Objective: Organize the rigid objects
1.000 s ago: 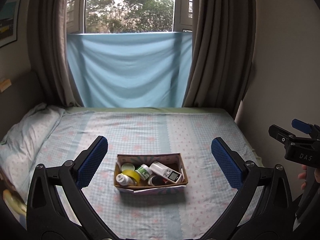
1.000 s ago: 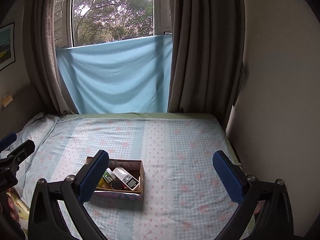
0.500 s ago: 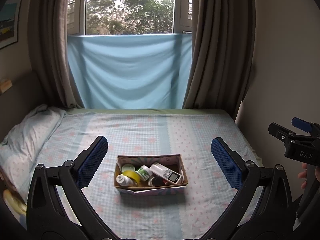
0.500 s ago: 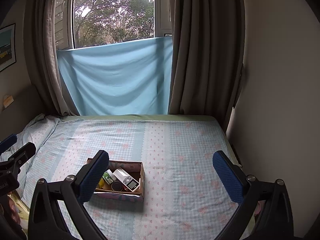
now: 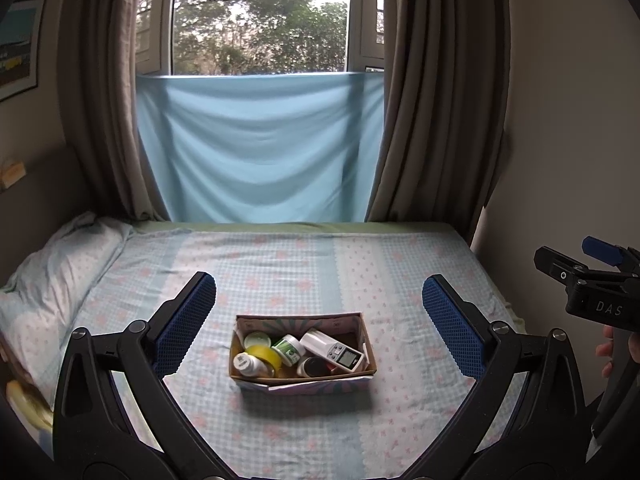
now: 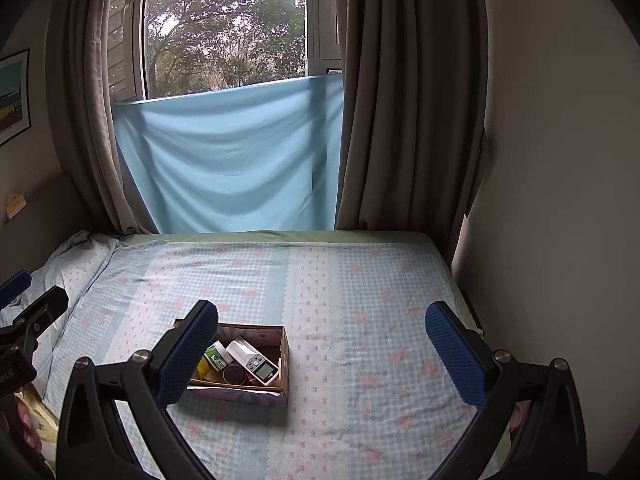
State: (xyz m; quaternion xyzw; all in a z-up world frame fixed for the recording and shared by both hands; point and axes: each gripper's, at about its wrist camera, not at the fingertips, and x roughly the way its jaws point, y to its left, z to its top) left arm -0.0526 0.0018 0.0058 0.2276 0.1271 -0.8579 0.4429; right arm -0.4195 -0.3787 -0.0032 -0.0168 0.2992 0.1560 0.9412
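Note:
A small open cardboard box (image 5: 362, 322) stands on the bed (image 5: 320, 264), straight ahead in the left wrist view and at lower left in the right wrist view (image 6: 285, 354). In it lie a white device with a screen (image 5: 334, 349), a green-labelled jar (image 5: 289, 349), a yellow tape roll (image 5: 264, 354), a white bottle (image 5: 246, 363), a white lid (image 5: 256, 338) and a dark tin (image 5: 314, 366). My left gripper (image 5: 318, 324) is open and empty, held back above the box. My right gripper (image 6: 320, 350) is open and empty, to the right of the box.
A pillow (image 5: 52, 280) lies at the bed's left side. A blue cloth (image 5: 260, 152) hangs under the window between brown curtains. A wall (image 6: 560, 200) borders the bed on the right. My right gripper also shows at the left wrist view's right edge (image 5: 592, 280).
Both views have risen and drawn back slightly from the box. Both grippers stay open and the box's contents have not moved.

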